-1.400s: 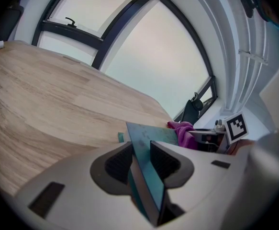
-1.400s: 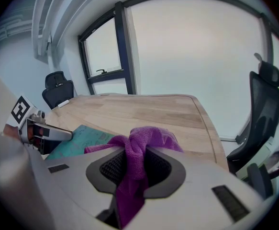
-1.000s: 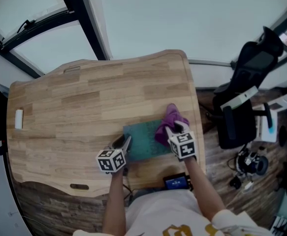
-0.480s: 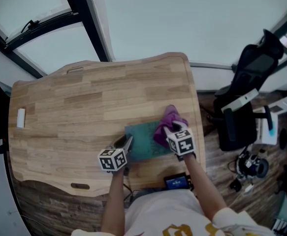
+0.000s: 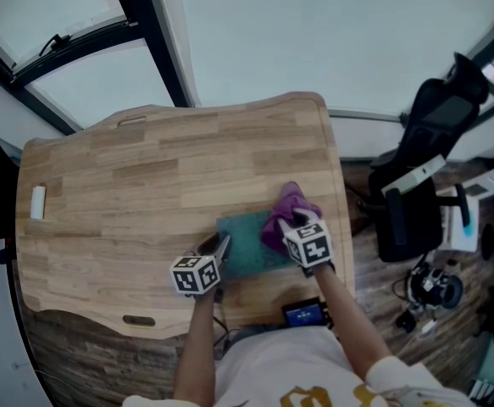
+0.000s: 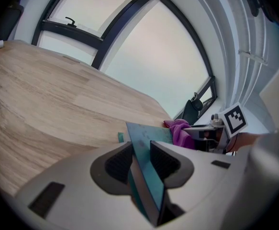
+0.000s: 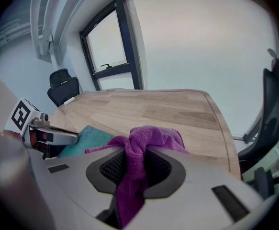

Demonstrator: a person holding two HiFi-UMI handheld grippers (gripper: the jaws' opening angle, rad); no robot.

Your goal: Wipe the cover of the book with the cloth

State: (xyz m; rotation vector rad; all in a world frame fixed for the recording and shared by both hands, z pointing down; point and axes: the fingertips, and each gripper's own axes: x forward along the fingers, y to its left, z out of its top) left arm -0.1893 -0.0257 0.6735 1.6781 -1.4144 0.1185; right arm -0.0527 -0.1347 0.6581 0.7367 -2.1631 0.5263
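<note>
A teal book [image 5: 245, 241] lies flat near the front right of the wooden desk [image 5: 145, 185]. My left gripper [image 5: 219, 251] is shut on the book's left edge, and the cover [image 6: 146, 143] runs between its jaws. A purple cloth [image 5: 285, 213] rests on the right part of the cover. My right gripper [image 5: 291, 225] is shut on the cloth [image 7: 139, 147], which bunches between its fingers and spills forward over the book [image 7: 84, 138].
A small white object [image 5: 37, 203] lies at the desk's far left edge. A black office chair [image 5: 420, 172] stands right of the desk. A dark device [image 5: 302, 314] sits at the front edge by the person's body. Windows lie beyond the desk.
The right gripper and the cloth have slid slightly left across the cover. The left gripper has kept its hold on the book's edge.
</note>
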